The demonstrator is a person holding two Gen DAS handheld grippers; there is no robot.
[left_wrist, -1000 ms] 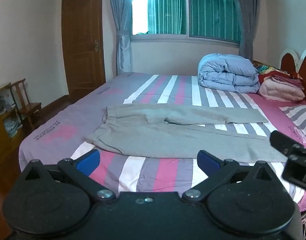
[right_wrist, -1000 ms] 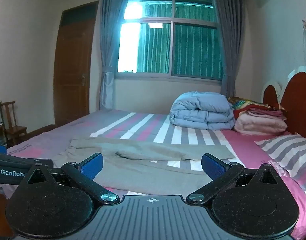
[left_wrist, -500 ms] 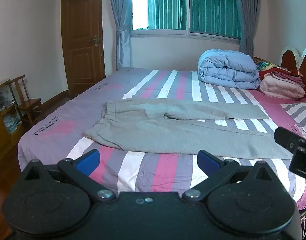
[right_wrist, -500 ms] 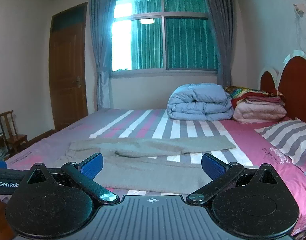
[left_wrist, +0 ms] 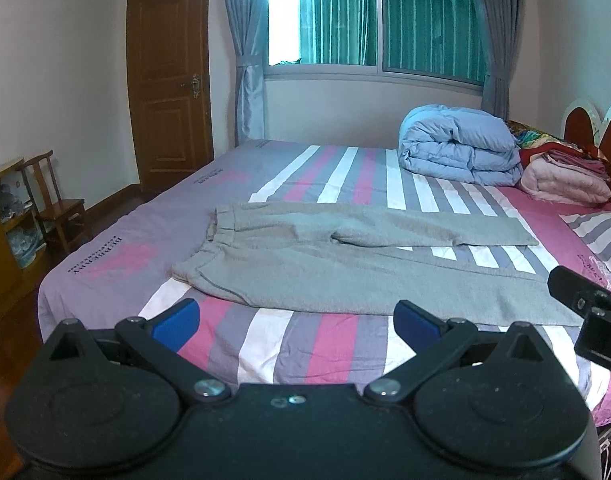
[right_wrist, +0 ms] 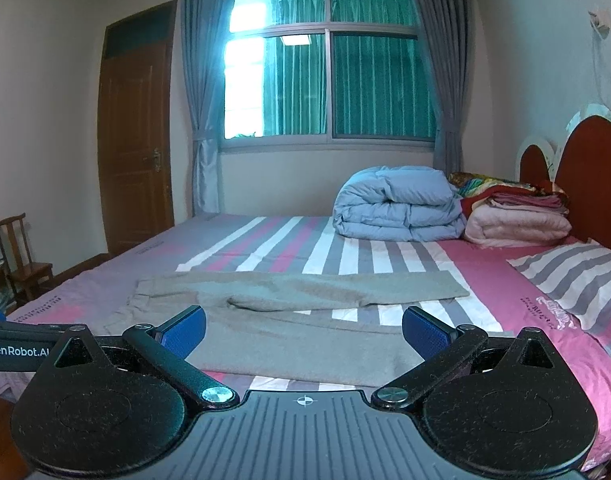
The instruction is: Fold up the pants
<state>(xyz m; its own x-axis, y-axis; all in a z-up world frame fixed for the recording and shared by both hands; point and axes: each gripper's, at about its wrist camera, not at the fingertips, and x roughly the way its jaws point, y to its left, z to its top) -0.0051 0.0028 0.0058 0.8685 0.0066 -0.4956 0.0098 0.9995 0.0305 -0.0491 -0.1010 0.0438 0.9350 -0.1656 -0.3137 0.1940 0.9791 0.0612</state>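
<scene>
Grey pants [left_wrist: 345,264] lie flat on the striped bed [left_wrist: 297,344], waistband to the left and both legs stretched to the right; they also show in the right wrist view [right_wrist: 297,312]. My left gripper [left_wrist: 296,318] is open and empty, held in front of the bed's near edge, short of the pants. My right gripper [right_wrist: 303,330] is open and empty, also held short of the near leg. Part of the right gripper's body [left_wrist: 589,312] shows at the right edge of the left wrist view.
A folded blue duvet [left_wrist: 457,148] and pink blankets [left_wrist: 561,184] lie at the bed's far right by the headboard [right_wrist: 585,176]. A striped pillow [right_wrist: 577,272] lies at right. A wooden chair [left_wrist: 53,208] and shelf [left_wrist: 1,232] stand left, near the door [left_wrist: 169,76].
Both grippers have tilted and shifted slightly, so the pants sit a little lower in view. Both jaws stay open. The pants have not moved.
</scene>
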